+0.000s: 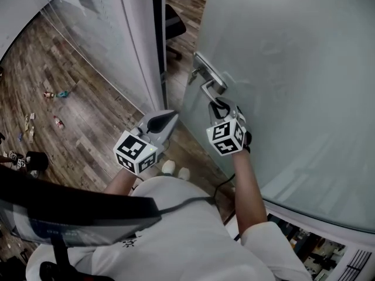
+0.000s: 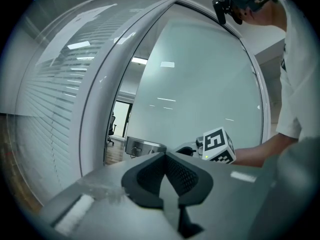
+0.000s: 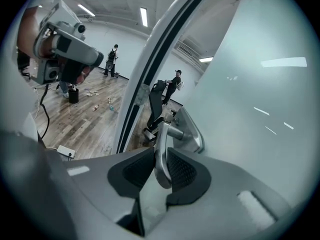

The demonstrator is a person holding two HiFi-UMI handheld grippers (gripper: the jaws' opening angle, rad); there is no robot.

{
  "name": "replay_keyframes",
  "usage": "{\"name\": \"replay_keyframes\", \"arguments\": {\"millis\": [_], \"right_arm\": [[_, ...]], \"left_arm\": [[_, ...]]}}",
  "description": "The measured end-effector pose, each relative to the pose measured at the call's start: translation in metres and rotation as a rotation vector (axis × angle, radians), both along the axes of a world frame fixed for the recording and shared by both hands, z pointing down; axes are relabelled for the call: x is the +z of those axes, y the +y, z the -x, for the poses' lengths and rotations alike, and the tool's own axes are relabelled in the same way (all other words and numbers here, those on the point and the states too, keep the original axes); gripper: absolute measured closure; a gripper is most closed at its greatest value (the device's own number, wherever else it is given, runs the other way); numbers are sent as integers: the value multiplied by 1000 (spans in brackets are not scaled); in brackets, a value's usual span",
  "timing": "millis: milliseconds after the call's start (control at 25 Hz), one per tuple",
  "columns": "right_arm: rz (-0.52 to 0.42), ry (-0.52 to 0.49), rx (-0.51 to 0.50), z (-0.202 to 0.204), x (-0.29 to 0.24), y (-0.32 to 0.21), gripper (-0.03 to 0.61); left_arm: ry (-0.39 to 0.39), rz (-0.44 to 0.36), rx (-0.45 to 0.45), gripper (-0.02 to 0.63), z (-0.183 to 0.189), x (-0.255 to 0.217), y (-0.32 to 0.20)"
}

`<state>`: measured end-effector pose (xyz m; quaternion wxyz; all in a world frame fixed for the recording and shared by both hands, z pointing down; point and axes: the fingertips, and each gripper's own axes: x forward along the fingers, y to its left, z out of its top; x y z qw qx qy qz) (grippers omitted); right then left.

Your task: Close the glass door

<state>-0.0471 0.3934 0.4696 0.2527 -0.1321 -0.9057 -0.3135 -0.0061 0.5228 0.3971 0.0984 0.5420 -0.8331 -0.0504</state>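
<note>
Right fingers (image 3: 182, 171): clamped on the handle (image 3: 161, 149), one pad on each side of the metal lever, close to its free end.
Left fingers (image 2: 186, 176): together, nothing between them.
Right gripper (image 1: 220, 105): slants down onto the handle at the door's free edge.
Left gripper (image 1: 170, 117): hangs just left of the right one, in front of the gap, clear of door and frame.
Handle: a smooth metal lever on a plate. It is stiff and probably slick, so a hold this near the tip could slide off under a sideways load. A grip nearer the plate looks safer.
Door (image 1: 293, 69): a frosted glass pane, standing ajar. A chair (image 1: 173, 22) shows through the gap at its free edge.
Handling: likely heavy and rigid, slow to start and slow to stop on its hinges. The glass gives the pads no purchase, so the handle is the place to take it. A slam could harm the pane, so it should be eased home.
Frame (image 1: 140, 51): a white post with a dark strip, apart from the door edge.
Floor (image 1: 88, 98): wood planks, small litter far left.
</note>
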Motion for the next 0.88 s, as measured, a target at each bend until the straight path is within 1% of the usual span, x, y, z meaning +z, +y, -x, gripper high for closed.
{"name": "replay_keyframes", "arguments": {"millis": [80, 200, 320, 440, 880], "right_arm": [[-2, -6, -15, -7, 2, 12, 491], [-11, -9, -42, -9, 4, 15, 491], [-41, -21, -71, -8, 3, 14, 491], [-70, -48, -91, -13, 1, 19, 489], [-50, -44, -140, -36, 3, 45, 491]], "left_arm": [[-1, 5, -11, 608, -5, 4, 8], [1, 15, -24, 608, -3, 5, 2], [5, 23, -36, 609, 1, 2, -8], [7, 31, -41, 609, -2, 1, -12], [8, 37, -64, 609, -17, 3, -3]]}}
